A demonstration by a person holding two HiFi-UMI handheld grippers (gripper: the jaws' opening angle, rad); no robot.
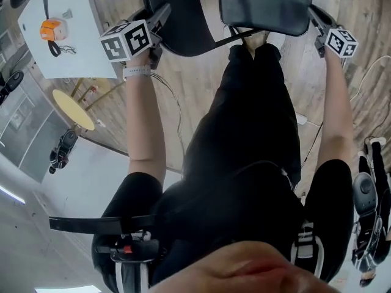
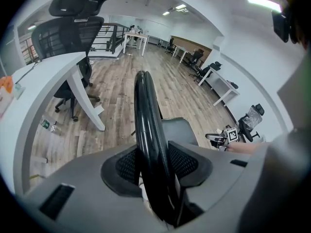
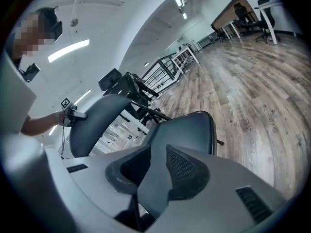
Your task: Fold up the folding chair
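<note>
The left gripper (image 2: 156, 163) is closed on the black folding chair (image 1: 201, 17). The glossy black rim of its rounded backrest (image 2: 146, 120) stands edge-on between the meshed pads and touches both. The right gripper (image 3: 158, 168) holds its jaws narrowly apart, clamped on the near edge of the chair's dark padded seat (image 3: 187, 130). The seat spreads away ahead of those jaws, with the backrest rising further off to its left.

In the head view the chair stands just in front of the person's black-trousered legs (image 1: 256, 115). The left gripper is at the backrest's left edge and the right gripper is at the seat's right corner, with the two well apart. A pale wood plank floor (image 1: 189, 84) lies beneath. A white surface (image 1: 73, 54) off to the left carries a small orange object (image 1: 52, 29).
</note>
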